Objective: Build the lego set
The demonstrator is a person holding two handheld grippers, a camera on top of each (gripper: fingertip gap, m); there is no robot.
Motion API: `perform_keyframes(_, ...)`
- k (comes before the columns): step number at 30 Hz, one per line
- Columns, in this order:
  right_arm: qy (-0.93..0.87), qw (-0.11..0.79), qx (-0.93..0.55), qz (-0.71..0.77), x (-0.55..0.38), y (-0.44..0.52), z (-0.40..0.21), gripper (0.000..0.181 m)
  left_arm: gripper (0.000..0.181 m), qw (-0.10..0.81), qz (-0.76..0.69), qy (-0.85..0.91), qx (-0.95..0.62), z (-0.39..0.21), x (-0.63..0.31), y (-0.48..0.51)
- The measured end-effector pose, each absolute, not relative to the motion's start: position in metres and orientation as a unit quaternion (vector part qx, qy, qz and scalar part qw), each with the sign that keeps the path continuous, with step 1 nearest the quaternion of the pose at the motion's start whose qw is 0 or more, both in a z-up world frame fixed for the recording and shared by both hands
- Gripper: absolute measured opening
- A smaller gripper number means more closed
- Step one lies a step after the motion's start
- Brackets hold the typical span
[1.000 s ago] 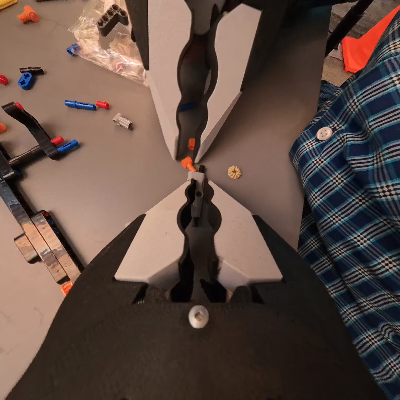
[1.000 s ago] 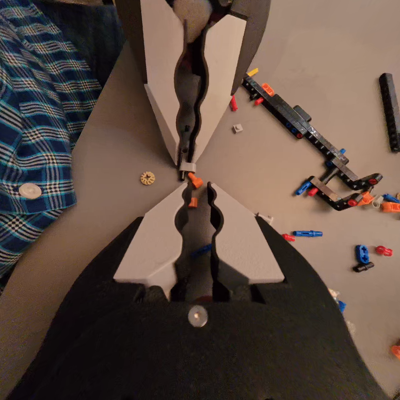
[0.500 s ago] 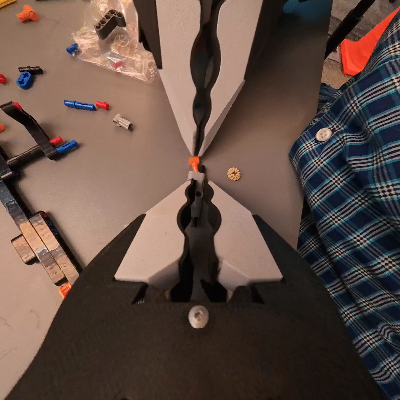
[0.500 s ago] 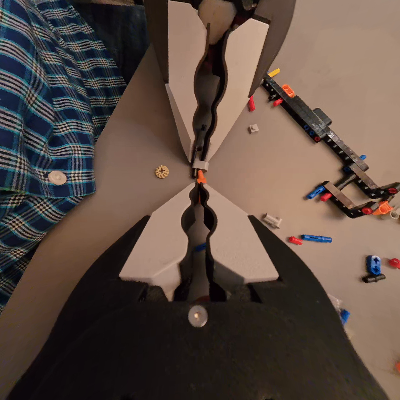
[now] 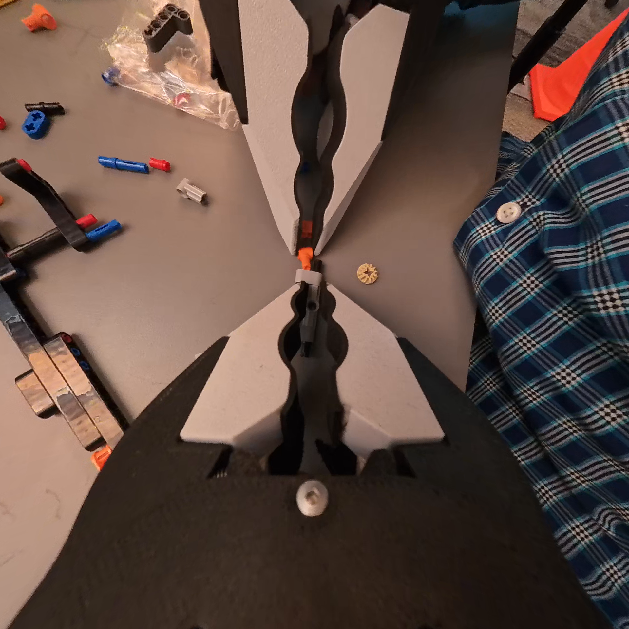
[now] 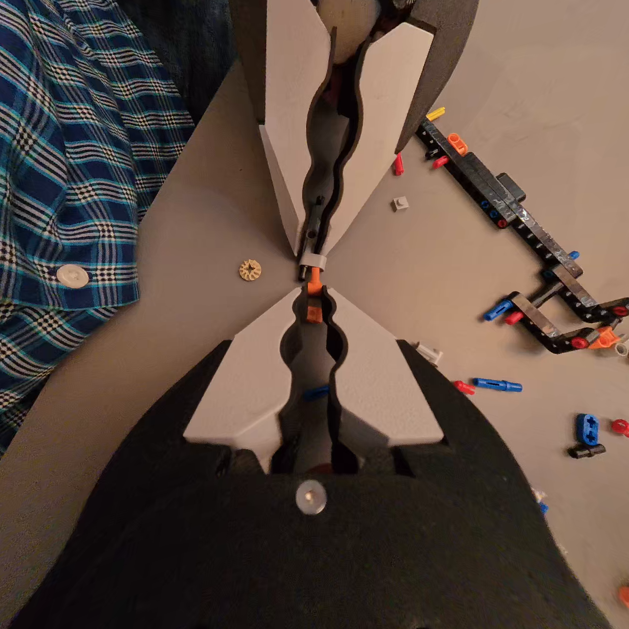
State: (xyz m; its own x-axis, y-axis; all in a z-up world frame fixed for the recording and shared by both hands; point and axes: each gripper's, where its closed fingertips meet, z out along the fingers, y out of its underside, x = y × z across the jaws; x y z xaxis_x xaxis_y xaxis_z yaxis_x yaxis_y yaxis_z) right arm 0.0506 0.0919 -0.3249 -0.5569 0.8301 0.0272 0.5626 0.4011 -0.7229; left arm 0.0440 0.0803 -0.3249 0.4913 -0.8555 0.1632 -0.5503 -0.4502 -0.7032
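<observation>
Orange pin (image 5: 304,257): small orange connector, pinched at the tips of the right tool (image 6: 312,289); its free end meets the grey piece, touching or just entering it, cannot tell which.
Grey connector (image 5: 308,276): light grey cross-piece on a dark axle (image 5: 309,315), pinched in the left tool (image 5: 311,286); held above the bench between the two tool tips.
Left tool: fingers pressed onto the grey-and-black sub-piece, narrow slot only.
Right tool: fingers closed on the orange pin, tips nearly meeting.
Tan gear (image 6: 250,270): lies flat on the bench (image 5: 204,306), just beside the joining point, untouched.
Black frame (image 6: 531,235): long beam assembly with blue, red and orange pins already fitted, well apart from the tools.
Loose parts: blue pin (image 5: 123,164), red pin (image 5: 159,164), grey connector piece (image 5: 191,192), blue double-hole link (image 5: 34,121), plastic bag (image 5: 170,81) with pieces inside.
Progress, judged: frame partly built; this small sub-piece is mid-join; many parts unplaced, so most of the set is left.
Hard to tell: whether the pin is seated; depth of the axle inside the fingers; bag contents blurred; frame cut off at the picture edges.
Person: plaid sleeve (image 5: 561,306) at the bench edge.
</observation>
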Motion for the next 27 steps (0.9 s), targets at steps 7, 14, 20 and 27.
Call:
perform_keyframes(7,-0.808,0.194,-0.447,0.332,0.0505,0.0928,-0.3249,0.005,0.006,0.297,-0.258,0.432,-0.811,-0.3251,0.0442,0.0806)
perform_keyframes(14,-0.807,0.142,-0.488,0.300,0.0523,0.0917,-0.3251,0.005,0.006,0.298,-0.256,0.431,-0.812,-0.3251,0.0445,0.0809)
perform_keyframes(20,-0.803,0.127,-0.493,0.310,0.0512,0.0903,-0.3249,0.007,0.006,0.299,-0.256,0.432,-0.811,-0.3251,0.0445,0.0808)
perform_keyframes(27,-0.806,0.132,-0.489,0.306,0.0507,0.0906,-0.3251,0.006,0.006,0.300,-0.255,0.433,-0.811,-0.3251,0.0444,0.0807)
